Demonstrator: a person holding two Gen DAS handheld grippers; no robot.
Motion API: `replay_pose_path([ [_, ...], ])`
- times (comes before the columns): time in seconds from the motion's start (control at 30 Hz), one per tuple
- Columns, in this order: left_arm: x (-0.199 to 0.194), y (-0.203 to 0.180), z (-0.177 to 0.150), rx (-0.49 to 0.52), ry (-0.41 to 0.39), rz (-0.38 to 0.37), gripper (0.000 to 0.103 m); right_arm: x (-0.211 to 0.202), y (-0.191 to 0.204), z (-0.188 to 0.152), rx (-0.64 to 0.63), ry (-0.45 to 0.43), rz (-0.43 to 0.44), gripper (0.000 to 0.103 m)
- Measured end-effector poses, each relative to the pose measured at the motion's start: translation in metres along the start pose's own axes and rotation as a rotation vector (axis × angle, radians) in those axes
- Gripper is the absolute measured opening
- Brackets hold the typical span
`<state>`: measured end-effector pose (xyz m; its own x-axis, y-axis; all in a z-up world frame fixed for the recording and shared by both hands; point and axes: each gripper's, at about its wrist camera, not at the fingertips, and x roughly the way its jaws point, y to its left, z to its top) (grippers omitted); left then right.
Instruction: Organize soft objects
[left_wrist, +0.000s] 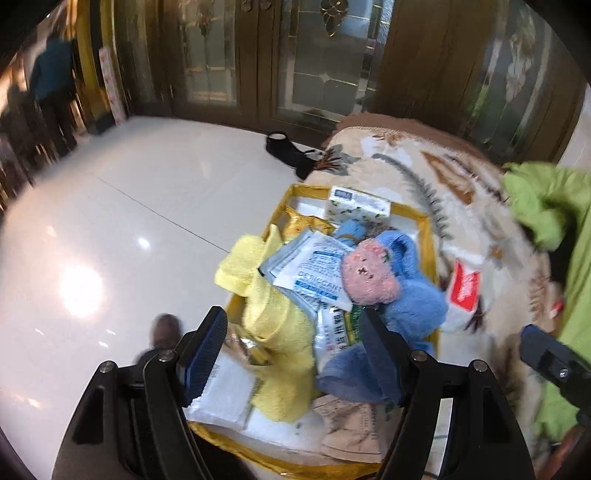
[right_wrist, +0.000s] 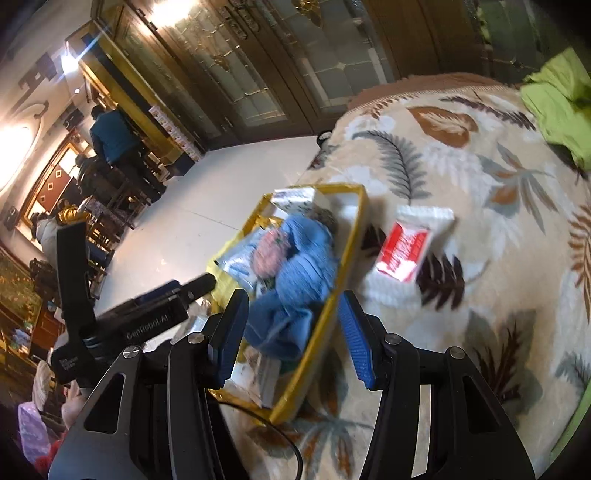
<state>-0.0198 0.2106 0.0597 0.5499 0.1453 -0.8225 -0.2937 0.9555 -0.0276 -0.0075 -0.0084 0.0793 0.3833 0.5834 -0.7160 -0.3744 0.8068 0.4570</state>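
The yellow-rimmed box (left_wrist: 430, 236) is sitting heaped with the blue plush (left_wrist: 413, 299) and yellow towel (left_wrist: 273, 321), blocking entry; open blanket (right_wrist: 480, 184) is lying at two o'clock around the red-and-white packet (right_wrist: 404, 253).

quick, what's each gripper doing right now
left gripper: open, holding nothing, over the yellow box
right gripper: open, holding nothing

yellow box (left_wrist: 430, 236): 1 | blue plush (left_wrist: 402, 295): 1 | yellow towel (left_wrist: 273, 325): 1 | red-white packet (left_wrist: 463, 290): 1
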Motion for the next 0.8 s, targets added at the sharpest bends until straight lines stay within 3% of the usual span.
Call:
replay_pose_path([
  [0.3, -0.014, -0.029, -0.010, 0.116, -0.065, 0.053, 0.074, -0.009, -0.018, -0.014, 0.043, 0.004, -0.020, 0.051],
  [0.53, -0.015, -0.037, -0.014, 0.139, -0.071, -0.024, 0.074, -0.021, 0.003, -0.013, -0.025, -0.055, -0.037, 0.051],
  [0.8, -0.013, -0.033, -0.015, 0.138, -0.078, -0.020, 0.074, -0.006, 0.015, -0.018, -0.094, -0.035, -0.144, 0.051],
])
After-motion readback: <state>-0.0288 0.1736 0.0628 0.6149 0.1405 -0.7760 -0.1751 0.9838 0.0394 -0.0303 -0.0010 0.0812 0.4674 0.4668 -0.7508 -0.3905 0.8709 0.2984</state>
